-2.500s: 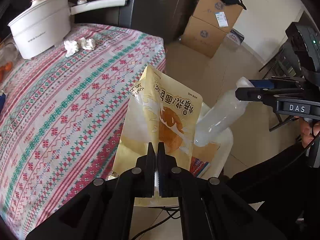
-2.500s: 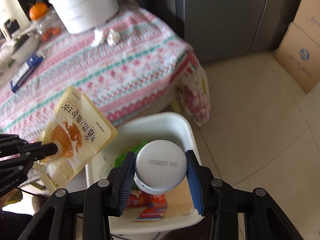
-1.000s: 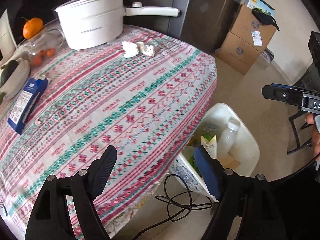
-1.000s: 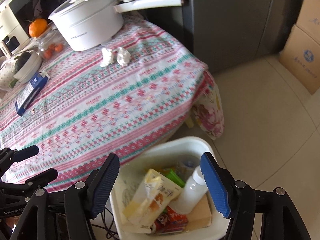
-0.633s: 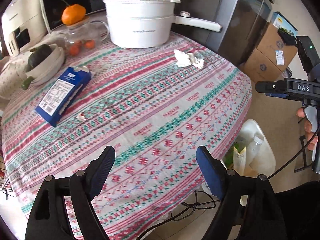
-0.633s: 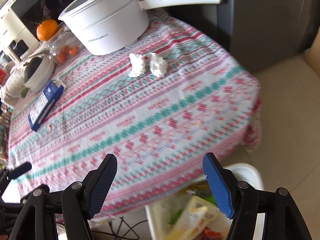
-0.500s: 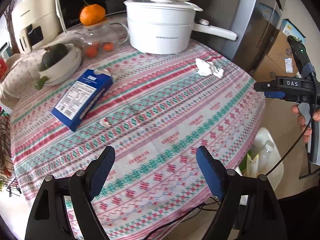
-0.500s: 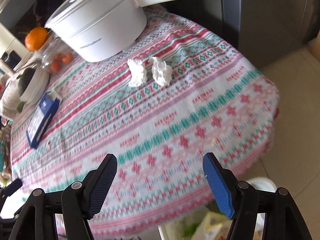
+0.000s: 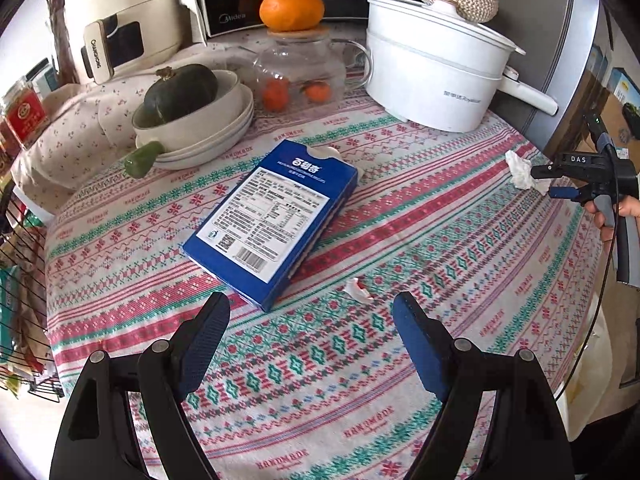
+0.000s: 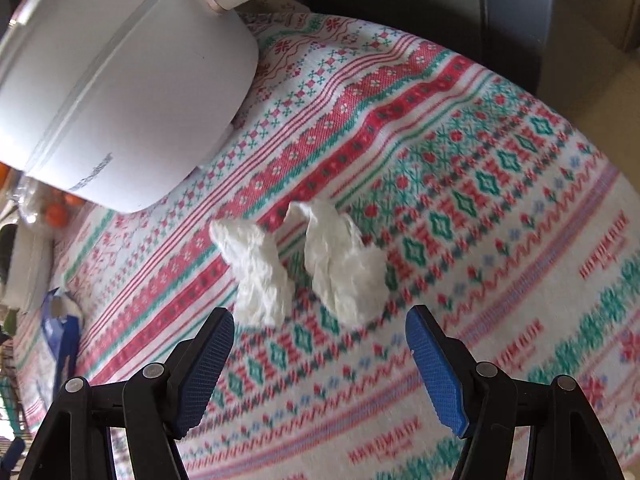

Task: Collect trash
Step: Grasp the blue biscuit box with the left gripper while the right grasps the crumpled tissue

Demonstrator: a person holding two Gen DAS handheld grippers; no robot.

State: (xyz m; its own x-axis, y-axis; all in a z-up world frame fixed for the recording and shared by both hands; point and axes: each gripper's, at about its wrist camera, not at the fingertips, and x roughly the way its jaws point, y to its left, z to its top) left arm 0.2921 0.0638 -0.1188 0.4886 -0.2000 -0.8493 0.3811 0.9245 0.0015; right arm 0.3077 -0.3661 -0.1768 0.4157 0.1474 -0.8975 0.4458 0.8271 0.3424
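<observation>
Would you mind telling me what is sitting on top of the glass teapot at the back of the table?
An orange rests on a wooden lid capping the glass teapot. Small orange fruits show inside through the glass. Whatever lies beneath the teapot is hidden.

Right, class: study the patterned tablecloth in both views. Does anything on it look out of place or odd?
Yes. Two crumpled white tissue wads lie loose beside the white electric pot, a blue carton lies flat on its side, and a small torn white scrap sits near it. All look like litter among kitchenware.
</observation>
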